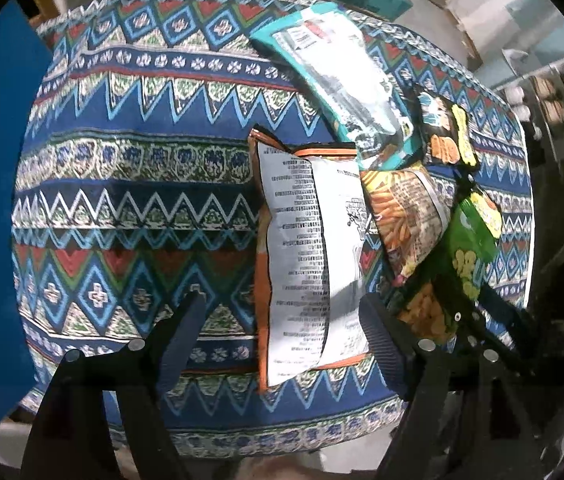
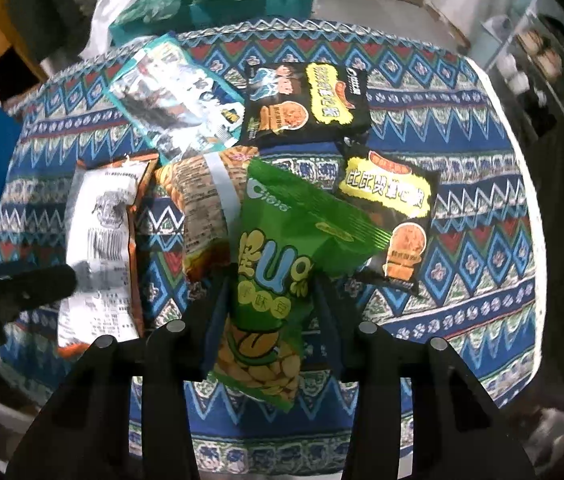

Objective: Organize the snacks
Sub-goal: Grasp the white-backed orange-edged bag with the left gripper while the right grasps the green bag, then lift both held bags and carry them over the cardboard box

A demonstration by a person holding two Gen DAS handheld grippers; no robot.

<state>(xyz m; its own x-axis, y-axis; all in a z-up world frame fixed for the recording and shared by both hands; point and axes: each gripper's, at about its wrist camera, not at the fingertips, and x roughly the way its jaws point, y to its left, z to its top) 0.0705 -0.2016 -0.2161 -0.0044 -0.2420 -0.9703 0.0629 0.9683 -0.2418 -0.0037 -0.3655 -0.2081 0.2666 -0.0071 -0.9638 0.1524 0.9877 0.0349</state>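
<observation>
A: Item one, right hand-held gripper (image 2: 270,300): status?

B: Fingers pressed against both sides of the glossy green foil bean-snack bag (image 2: 282,264), clamped near its lower half. The bag lies at the near middle of the patterned blue cloth worktop (image 2: 462,280), its top overlapping the orange-printed clear snack pouch (image 2: 202,208).

A: Item two, left hand-held gripper (image 1: 282,320)?

B: Fingers wide apart, straddling the white-backed, orange-edged crisp packet (image 1: 310,256), gripping nothing. Contact is hard to judge through the fisheye; it seems to hover just above.

A: Remaining stock?

B: A teal-and-silver flat packet (image 2: 170,96) at the far left, and two black biscuit packets with yellow labels (image 2: 306,100) (image 2: 394,216), far centre and right.

A: Handling note for the green bag?

B: Lift straight up to clear the pouch beneath, squeeze lightly so the contents survive, and keep clear of the neighbouring black packet.
</observation>
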